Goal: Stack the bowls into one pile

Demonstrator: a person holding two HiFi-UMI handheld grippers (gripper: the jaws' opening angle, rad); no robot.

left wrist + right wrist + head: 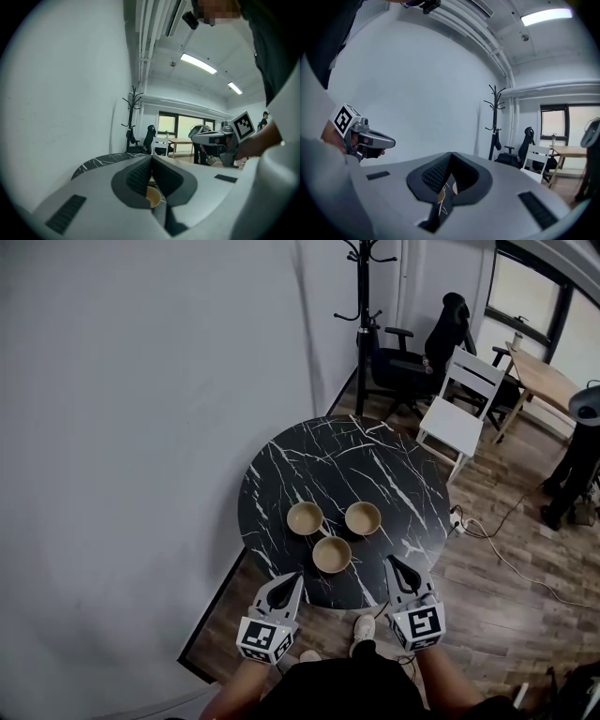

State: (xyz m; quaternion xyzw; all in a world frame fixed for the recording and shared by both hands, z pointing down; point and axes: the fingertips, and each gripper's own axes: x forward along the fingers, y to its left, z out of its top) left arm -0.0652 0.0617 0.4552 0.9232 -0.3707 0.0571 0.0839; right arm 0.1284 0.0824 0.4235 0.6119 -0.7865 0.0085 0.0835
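While both grippers hang at the near rim of the table, neither holds anything.

Far left: plain pale wall (141,427), running back to the corner.

left gripper (295,579): low in the head view, pointing away from the person and roughly level. Its own view shows the jaws together, pads meeting along the centre line with nothing between them. Below the closed pads a bit of one tan bowl shows through the gap. Marker cube sits at the wrist end.

Round black marble table (319,451) with white veining. Three tan bowls stand on it, upright, close together in a triangle, none set inside another:
- left bowl (305,518), on the far side of the group.
- near bowl (332,554), closest to the person, lying between the two grippers and just ahead of their tips.
- right bowl (363,517), level with the left one.
Whether the rims touch I cannot tell.

right gripper (394,563): mirror of the other, tip over the near rim of the table, a little right of the near bowl. Jaws closed, pads pressed together and empty in its own view.

Behind the table: black coat rack (361,296) by the wall, black office chair (441,343), white chair (459,409). Far right: wooden table (544,381). A cable (506,554) trails over the wood floor.
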